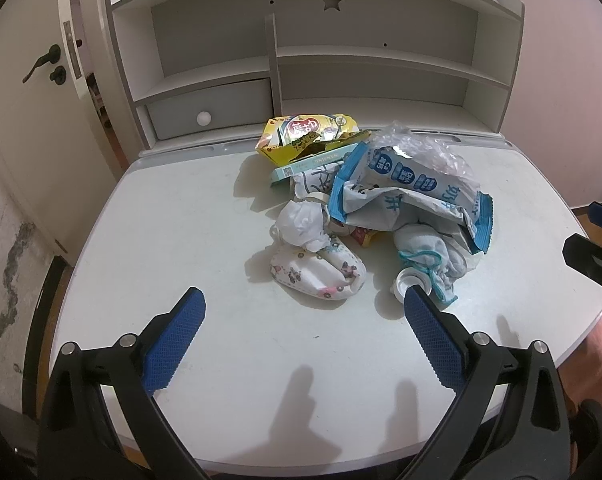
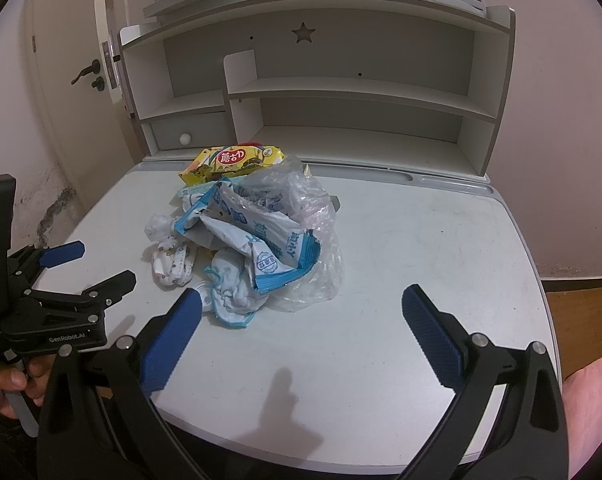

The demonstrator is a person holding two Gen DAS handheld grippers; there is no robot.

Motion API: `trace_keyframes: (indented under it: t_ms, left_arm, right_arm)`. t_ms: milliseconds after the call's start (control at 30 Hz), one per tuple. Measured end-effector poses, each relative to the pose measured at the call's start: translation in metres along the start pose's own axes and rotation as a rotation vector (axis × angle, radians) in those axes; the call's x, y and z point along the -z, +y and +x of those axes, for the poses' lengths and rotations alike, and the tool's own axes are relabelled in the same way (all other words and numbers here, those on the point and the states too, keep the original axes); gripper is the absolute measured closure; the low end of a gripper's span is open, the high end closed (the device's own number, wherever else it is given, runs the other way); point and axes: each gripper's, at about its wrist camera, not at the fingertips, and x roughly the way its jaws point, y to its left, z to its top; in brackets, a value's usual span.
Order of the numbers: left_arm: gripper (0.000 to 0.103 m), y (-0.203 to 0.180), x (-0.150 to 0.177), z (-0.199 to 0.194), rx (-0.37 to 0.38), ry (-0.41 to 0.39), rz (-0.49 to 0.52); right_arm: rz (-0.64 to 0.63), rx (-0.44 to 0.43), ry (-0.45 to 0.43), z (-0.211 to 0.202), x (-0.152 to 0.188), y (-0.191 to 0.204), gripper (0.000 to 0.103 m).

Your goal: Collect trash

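While both my grippers gape empty, the trash pile (image 1: pixel 365 216) lies mid-frame ahead of my left gripper (image 1: pixel 303 312), nearer than my right gripper (image 2: pixel 301 308).

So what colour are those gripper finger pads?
Blue, textured pads; clearest in the left wrist view.

Blue-white wrapper (image 1: pixel 405 196) hides the red-yellow scrap (image 1: pixel 363 237).
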Motion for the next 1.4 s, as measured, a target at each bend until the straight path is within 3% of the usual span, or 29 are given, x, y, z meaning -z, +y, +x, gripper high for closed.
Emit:
trace_keyframes:
  t_ms: [433,700,867,967,1033,1067,1300,1400]
  left_arm:
    - [0.006,0.008,0.000,0.007,0.033,0.015,-0.009]
    - [0.006,0.031,-0.012,0.034,0.147,0.053,-0.047]
    - [0.008,0.031,-0.031,0.061,0.133,0.055,-0.020]
    - [0.031,0.029,-0.038,0.077,0.153,0.081,0.002]
    - [0.062,0.027,-0.039,0.085,0.195,0.108,0.010]
    - [0.071,0.029,-0.039,0.087,0.212,0.118,0.001]
    - [0.071,0.049,-0.042,0.062,0.241,0.068,-0.020]
    - [0.071,0.059,-0.041,0.047,0.237,0.044,-0.012]
  right_arm:
    - [-0.004,-0.004,0.005,0.001,0.002,0.001,0.006]
    - [-0.004,-0.033,0.024,0.010,0.004,-0.008,0.006]
    - [-0.026,-0.068,0.049,0.023,0.004,-0.006,0.006]
    - [-0.049,-0.084,0.062,0.030,0.002,-0.002,0.006]
    - [-0.076,-0.094,0.074,0.036,-0.004,0.003,0.006]
    - [-0.098,-0.096,0.080,0.039,-0.008,0.008,0.006]
    - [-0.300,-0.123,0.113,0.068,-0.046,0.052,0.007]
    - [-0.417,-0.105,0.167,0.097,-0.058,0.077,0.008]
